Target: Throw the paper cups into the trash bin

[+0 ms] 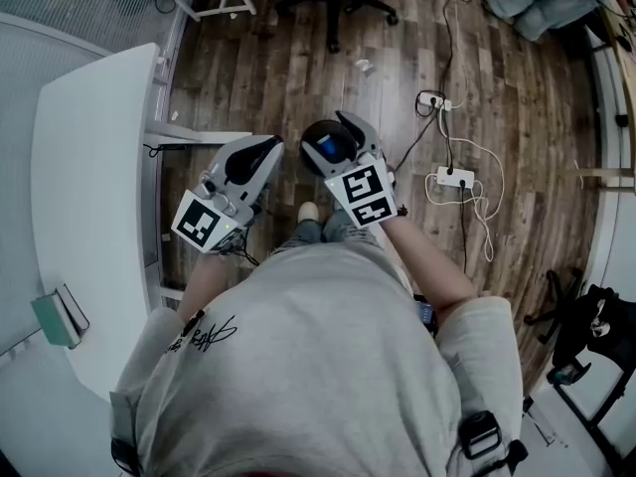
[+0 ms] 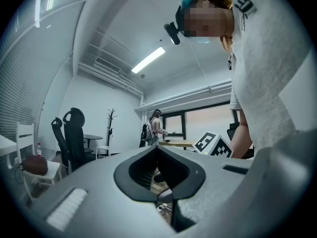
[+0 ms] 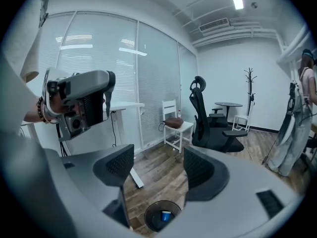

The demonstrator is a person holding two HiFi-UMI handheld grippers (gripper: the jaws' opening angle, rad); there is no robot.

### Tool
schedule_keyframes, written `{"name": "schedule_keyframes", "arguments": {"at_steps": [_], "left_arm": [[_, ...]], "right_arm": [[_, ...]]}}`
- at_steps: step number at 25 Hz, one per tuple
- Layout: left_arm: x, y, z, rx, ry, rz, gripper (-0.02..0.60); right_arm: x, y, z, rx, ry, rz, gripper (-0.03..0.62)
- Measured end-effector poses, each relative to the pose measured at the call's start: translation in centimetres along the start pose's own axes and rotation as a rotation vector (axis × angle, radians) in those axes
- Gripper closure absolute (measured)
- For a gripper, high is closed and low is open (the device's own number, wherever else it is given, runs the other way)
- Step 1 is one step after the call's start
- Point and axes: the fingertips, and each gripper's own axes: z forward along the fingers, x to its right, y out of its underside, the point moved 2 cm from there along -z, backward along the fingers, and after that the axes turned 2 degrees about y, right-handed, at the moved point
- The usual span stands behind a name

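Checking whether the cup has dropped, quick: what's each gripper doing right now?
Left gripper: shut, nothing between its jaws.
Right gripper: open, empty, above the trash bin.

From the head view, the right gripper (image 1: 343,139) overlaps the trash bin (image 1: 310,135), leaving only part of its rim showing. In the right gripper view, the blue thing (image 3: 166,215) lying in the bin is too small to name. The white table (image 1: 89,167) runs off the picture's left edge.
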Motion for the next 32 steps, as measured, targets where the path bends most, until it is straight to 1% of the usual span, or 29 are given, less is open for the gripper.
{"name": "schedule_keyframes", "arguments": {"at_steps": [3,9,13,18,26,28,30,32], "left_arm": [[-0.3,-0.7,0.2,0.018,0.009,-0.026,0.578],[-1.0,-2.6,0.3,0.035,-0.001,0.015,0.578],[-1.2,-3.7,0.7,0.064,-0.017,0.022,0.578],[-0.9,-4.3,0.6,0.082,-0.018,0.030,0.578],[-0.3,-4.9,1.4,0.089,-0.022,0.034,0.578],[-0.4,-4.9,1.4,0.090,-0.026,0.037,0.578],[-0.5,-5.0,1.4,0.090,-0.032,0.037,0.578],[-0.7,-5.2,1.4,0.089,-0.040,0.039,0.578]], "right_arm": [[0.4,-1.9,-0.9,0.043,0.002,0.005,0.281],[1.2,-5.5,-2.6,0.132,0.012,-0.004,0.281],[2.2,-7.3,-3.8,0.192,0.026,0.006,0.281],[2.2,-9.5,-5.2,0.269,0.028,0.014,0.281],[2.4,-10.9,-7.1,0.338,0.006,0.014,0.283],[2.2,-10.8,-7.4,0.350,-0.002,0.020,0.305],[2.2,-10.8,-7.7,0.360,-0.002,0.026,0.400],[2.2,-11.0,-7.9,0.368,-0.003,0.030,0.438]]}}
